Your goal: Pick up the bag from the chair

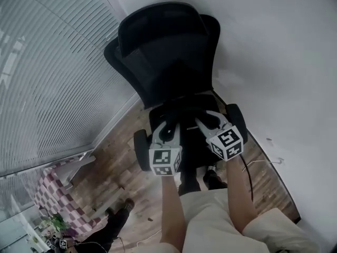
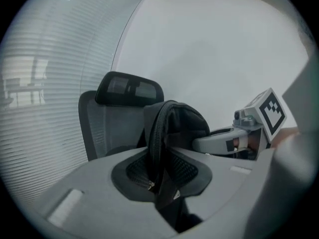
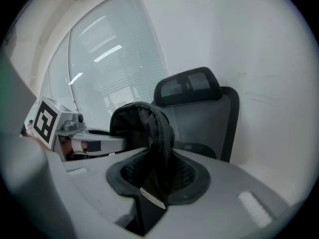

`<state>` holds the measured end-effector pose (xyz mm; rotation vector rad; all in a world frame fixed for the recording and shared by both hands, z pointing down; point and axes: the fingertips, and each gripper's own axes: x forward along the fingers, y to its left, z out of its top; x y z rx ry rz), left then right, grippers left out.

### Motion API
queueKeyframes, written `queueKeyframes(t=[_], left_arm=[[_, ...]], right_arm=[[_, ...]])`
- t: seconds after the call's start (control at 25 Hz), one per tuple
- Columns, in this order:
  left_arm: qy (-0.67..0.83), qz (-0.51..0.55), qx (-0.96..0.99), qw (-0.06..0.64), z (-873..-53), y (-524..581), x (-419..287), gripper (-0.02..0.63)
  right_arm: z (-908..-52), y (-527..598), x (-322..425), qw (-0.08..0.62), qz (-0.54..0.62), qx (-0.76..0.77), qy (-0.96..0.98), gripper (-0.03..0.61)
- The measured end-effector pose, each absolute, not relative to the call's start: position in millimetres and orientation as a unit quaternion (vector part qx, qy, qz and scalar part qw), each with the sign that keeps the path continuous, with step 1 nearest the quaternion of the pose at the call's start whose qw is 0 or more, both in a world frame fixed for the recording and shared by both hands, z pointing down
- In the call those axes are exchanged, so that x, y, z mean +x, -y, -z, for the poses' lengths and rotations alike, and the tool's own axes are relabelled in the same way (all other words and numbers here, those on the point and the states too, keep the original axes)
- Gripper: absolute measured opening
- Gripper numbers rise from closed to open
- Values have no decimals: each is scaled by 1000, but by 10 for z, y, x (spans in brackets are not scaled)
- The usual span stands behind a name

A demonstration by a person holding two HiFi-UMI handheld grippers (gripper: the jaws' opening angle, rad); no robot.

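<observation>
The black bag (image 2: 172, 128), a zip running over its folded top, stands upright, pinched between the jaws of the left gripper (image 2: 162, 176) and the right gripper (image 3: 157, 176). Behind it is the black mesh-backed chair (image 1: 163, 46) with a headrest

No readable text, label, brand, number or sign on anything in view

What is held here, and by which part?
The black bag: the left gripper and the right gripper each clamp its zippered upper edge, side by side.
</observation>
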<state>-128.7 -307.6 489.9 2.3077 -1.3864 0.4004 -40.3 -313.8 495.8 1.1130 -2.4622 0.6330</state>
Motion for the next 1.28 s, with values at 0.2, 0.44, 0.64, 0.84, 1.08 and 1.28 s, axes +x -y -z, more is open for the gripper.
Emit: queueKeyframes(t=[0.2, 0.44, 0.64, 0.84, 1.08, 1.28], left_arm=[[518, -135, 823, 190, -4369, 2725, -1170, 71], [541, -127, 813, 176, -3951, 2284, -1096, 71], [557, -113, 804, 173, -3741, 2094, -966, 71], [575, -92, 793, 178, -3498, 1817, -888, 71], [575, -92, 793, 178, -3495, 1554, -724, 71], [556, -99, 806, 179, -3482, 1475, -568, 71]], right_arm=[[-4420, 2881, -301, 180, -191, 382, 886, 97], [-4019, 2487, -227, 153, -185, 374, 896, 97], [-3823, 2343, -110, 145, -178, 363, 903, 97], [-3582, 2091, -31, 150, -164, 358, 907, 97], [-3576, 1777, 148, 147, -157, 364, 906, 97], [-3579, 1664, 306, 137, -163, 373, 903, 94]])
